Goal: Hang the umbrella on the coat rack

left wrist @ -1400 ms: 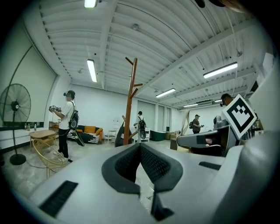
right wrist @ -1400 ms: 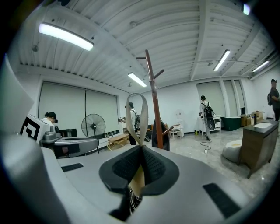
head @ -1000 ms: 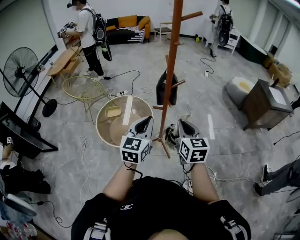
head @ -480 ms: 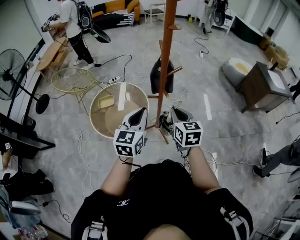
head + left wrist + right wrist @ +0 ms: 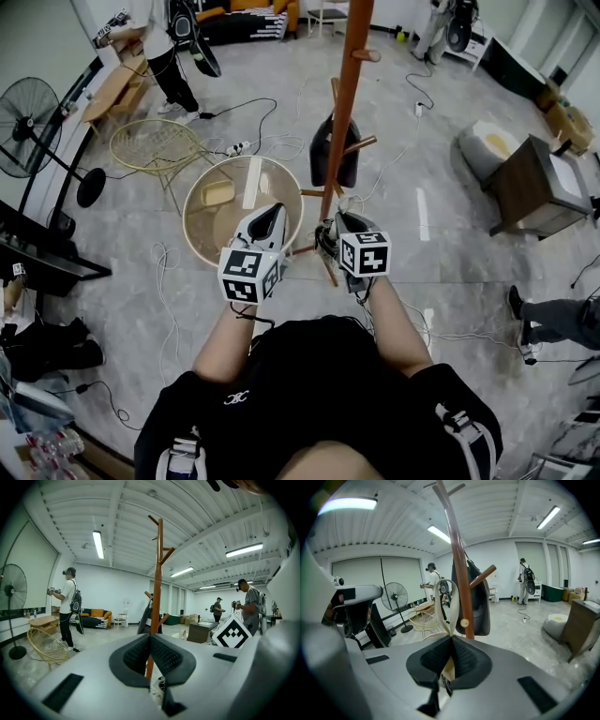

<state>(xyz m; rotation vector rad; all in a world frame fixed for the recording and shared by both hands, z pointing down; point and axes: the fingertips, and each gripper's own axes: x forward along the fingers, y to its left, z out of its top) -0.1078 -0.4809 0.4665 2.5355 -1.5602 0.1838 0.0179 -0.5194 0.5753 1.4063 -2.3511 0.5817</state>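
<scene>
The brown wooden coat rack [image 5: 345, 103] stands just ahead of me, its pole [image 5: 156, 588] rising behind both grippers. A black item [image 5: 334, 167] hangs from one of its low pegs [image 5: 482, 576]. My right gripper [image 5: 339, 221] is beside the pole's foot and is shut on a beige strap loop [image 5: 449, 605] that stands up out of its jaws. A dark bundle [image 5: 326, 246] shows under that gripper, mostly hidden, and I cannot tell whether it is the umbrella. My left gripper [image 5: 272, 214] is level with it on the left, shut with nothing in it [image 5: 150, 637].
A round glass table [image 5: 199, 208] stands close on the left, with a yellow wire chair [image 5: 159, 150] and a floor fan [image 5: 33, 131] beyond it. A wooden cabinet [image 5: 536, 187] is at the right. Cables trail over the floor, and a person [image 5: 161, 52] stands at the back.
Both grippers have shifted slightly forward toward the rack's foot and stayed shut. The head view has swung a little, so the room sits differently in frame.
</scene>
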